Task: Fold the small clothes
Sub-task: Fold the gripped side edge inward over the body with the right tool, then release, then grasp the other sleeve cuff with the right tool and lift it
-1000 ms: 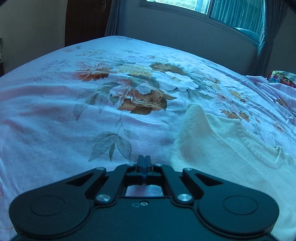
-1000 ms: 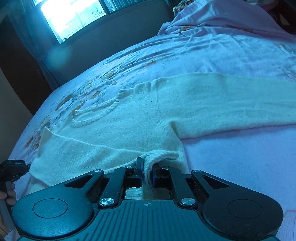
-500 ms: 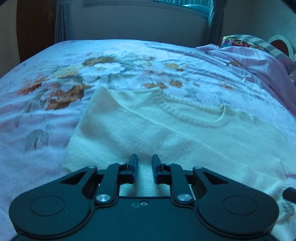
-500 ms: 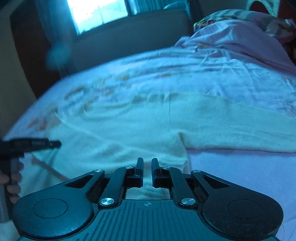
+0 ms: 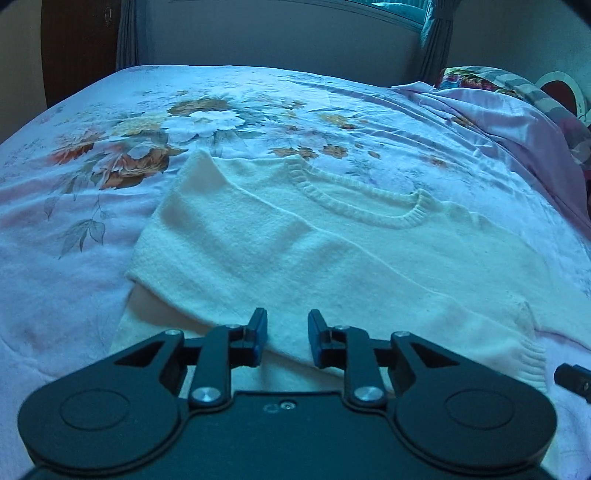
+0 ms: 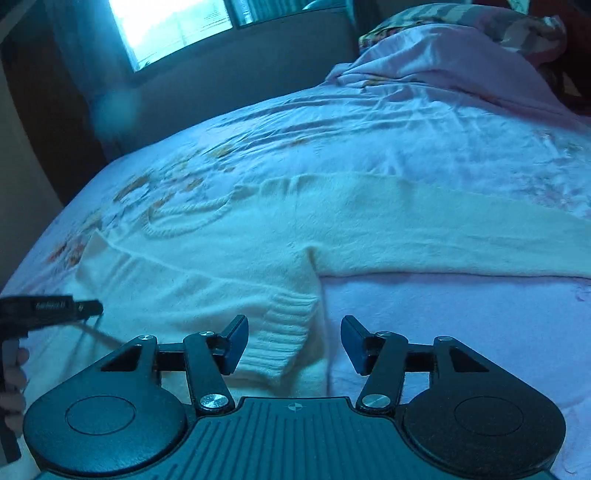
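A cream knit sweater (image 5: 295,251) lies flat on the bed, ribbed neckline (image 5: 362,206) toward the far side. One sleeve is folded across its body, its ribbed cuff (image 6: 280,332) lying near me. The other sleeve (image 6: 443,232) stretches out to the right. My left gripper (image 5: 284,336) is open and empty just above the sweater's near edge. My right gripper (image 6: 293,343) is open wide and empty over the folded cuff. The left gripper also shows at the left edge of the right wrist view (image 6: 51,306), and a tip of the right gripper shows in the left wrist view (image 5: 574,376).
The bed has a pale floral sheet (image 5: 140,147). A bunched pink blanket (image 6: 461,62) and patterned pillows (image 5: 480,77) lie at the far right. A wall with a window (image 6: 173,29) stands behind the bed, and a dark door (image 5: 77,51) at the far left.
The right gripper let go of the sleeve cuff and opened wide. The left gripper opened from shut and swung right over the sweater's near edge.
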Motion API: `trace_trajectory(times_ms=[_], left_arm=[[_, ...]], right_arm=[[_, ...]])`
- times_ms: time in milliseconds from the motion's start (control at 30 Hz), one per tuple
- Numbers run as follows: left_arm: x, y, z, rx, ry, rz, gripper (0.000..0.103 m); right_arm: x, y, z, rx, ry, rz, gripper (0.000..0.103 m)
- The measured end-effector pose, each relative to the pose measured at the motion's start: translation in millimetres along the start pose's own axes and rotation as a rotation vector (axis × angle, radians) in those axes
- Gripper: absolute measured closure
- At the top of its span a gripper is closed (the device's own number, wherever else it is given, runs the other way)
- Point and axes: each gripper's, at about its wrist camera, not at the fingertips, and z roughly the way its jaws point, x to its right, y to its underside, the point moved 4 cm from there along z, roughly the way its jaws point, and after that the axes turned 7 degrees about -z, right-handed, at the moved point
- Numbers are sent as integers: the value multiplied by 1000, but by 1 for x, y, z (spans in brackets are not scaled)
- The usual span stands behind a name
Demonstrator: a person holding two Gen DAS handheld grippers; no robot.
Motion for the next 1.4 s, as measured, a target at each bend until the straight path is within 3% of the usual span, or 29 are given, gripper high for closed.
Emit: trace_trajectory(times_ms=[133,500,600,1067,1100,1167,1400], left_arm=[[11,12,-10,-29,33,-28,81],[49,32,-12,-60,42,-12,81],[55,32,-10,-60,38,-8,77],[59,22,7,-41,7,3,77],[60,21,9,-41,5,1,77],[60,19,11,-40,2,-1,77],[61,16,16,-38,12,3,76]], right_arm=[[51,0,-15,-7,105,113,48],[145,2,-37,-24,245,260,48],[165,-1,-37,-19,281,280,48],[250,-23,-28,39,419,425,48],[254,-25,-28,46,432,428,54],[260,-28,-26,47,445,429,89],[258,-34,-26,96,446,426,100]])
